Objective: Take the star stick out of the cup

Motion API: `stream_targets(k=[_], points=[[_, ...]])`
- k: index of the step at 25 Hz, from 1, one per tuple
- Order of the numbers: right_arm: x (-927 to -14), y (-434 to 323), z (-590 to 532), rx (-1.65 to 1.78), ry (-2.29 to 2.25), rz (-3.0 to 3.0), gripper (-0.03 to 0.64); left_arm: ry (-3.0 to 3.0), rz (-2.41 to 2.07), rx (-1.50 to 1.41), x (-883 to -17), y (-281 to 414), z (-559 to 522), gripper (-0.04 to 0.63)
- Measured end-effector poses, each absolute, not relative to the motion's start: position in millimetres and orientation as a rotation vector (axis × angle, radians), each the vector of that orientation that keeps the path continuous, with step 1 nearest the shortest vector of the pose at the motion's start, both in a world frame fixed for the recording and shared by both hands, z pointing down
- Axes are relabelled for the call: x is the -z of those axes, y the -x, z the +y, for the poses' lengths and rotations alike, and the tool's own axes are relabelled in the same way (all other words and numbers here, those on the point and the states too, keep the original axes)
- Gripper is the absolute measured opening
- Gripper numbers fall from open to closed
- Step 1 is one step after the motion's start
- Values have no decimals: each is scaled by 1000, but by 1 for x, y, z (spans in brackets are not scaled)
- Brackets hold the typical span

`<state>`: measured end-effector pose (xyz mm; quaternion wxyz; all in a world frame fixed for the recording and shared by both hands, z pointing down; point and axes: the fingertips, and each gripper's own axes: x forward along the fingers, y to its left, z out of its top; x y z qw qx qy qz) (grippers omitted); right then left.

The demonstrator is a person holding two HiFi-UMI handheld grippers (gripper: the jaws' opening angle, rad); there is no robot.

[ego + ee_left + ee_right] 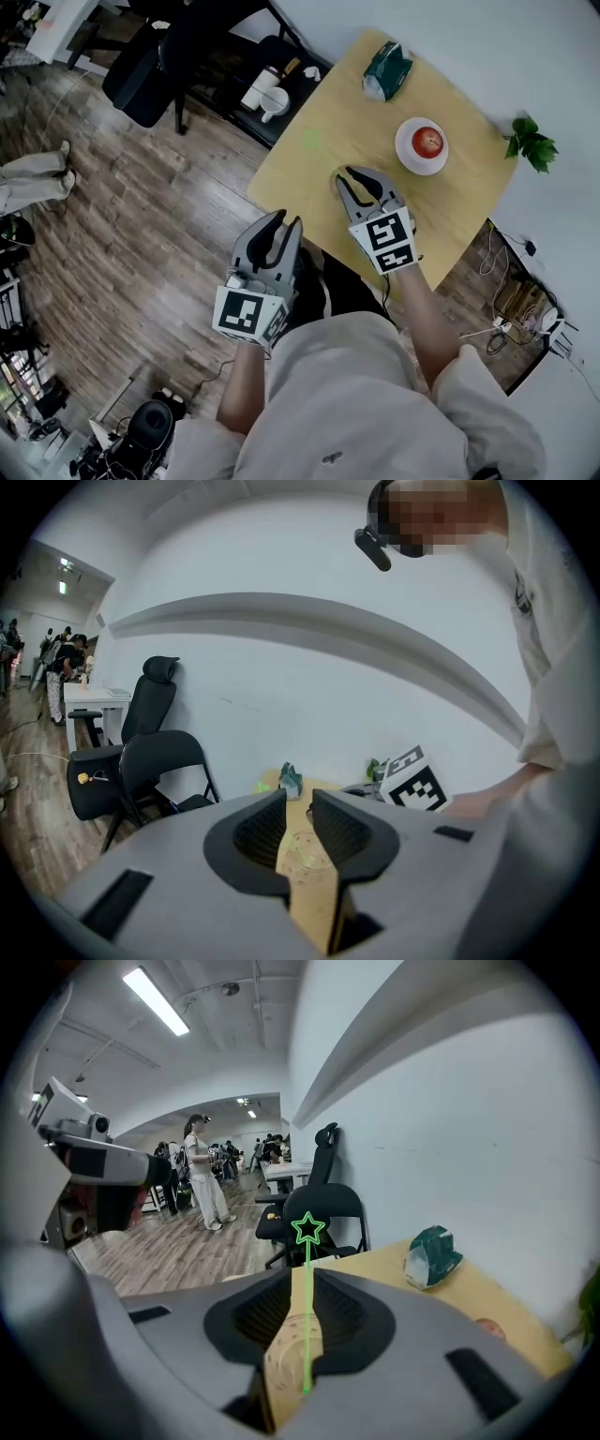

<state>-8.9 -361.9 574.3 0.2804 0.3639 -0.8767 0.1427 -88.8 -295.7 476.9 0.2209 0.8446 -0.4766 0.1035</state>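
Star stick (307, 1230) stands upright in clear cup (306, 848) by the surface (450, 202)'s near edge, directly ahead of the nearer right tongs (302, 1275). Right tongs and left tongs (299, 803) stand slightly open, empty.

The desk (300, 178) is smooth, matt pale wood; the floor (141, 216) is grey-brown wood planks. The cup (306, 849) is clear and glossy, the stick (307, 1307) translucent green plastic.

Below you, a wood-plank floor (141, 216) fills the left; a pale wooden table (309, 169) sits against the white wall (525, 56) upper right, black chairs (141, 66) upper left, a strip light (159, 1002) overhead.
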Motion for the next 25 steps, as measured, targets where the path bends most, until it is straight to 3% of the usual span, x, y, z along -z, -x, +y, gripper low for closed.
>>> stream_targets(k=[25], points=[[-642, 23, -373, -353, -864, -2244, 54, -2252, -1343, -316, -503, 98, -285, 84]])
